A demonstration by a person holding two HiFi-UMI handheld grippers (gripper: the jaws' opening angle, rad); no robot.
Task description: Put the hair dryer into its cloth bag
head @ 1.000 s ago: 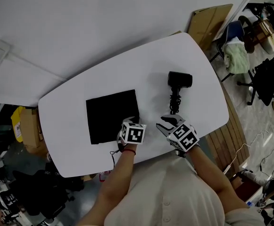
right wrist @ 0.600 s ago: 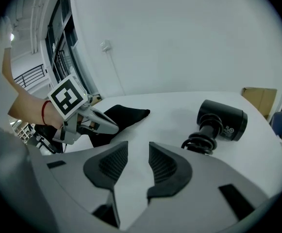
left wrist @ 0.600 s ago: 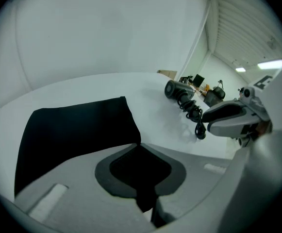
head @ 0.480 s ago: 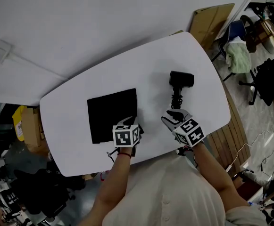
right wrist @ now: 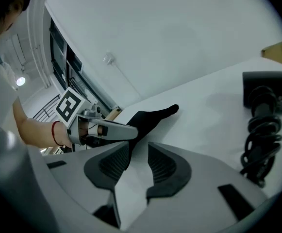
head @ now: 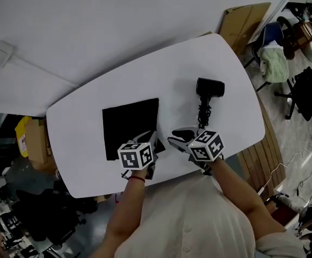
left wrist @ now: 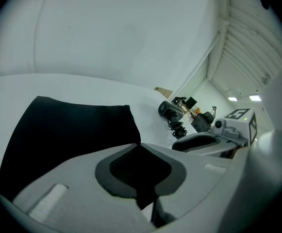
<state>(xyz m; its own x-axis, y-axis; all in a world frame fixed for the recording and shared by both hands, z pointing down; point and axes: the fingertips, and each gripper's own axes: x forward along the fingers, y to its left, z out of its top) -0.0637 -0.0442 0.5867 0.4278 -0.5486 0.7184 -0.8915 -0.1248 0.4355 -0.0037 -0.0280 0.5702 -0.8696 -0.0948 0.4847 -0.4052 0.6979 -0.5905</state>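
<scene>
Now L gripper (left wrist: 141,154) just clamped flat black cloth bag (left wrist: 73,130); R gripper (right wrist: 138,152) parted, empty.

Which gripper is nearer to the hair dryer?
Right. The right gripper sits by the cord end of the hair dryer, jaws open. The left gripper is farther left, its jaws having just closed on a corner of the cloth bag.

Flat black cloth bag (head: 130,127); black hair dryer (head: 209,90) lying to its right
</scene>
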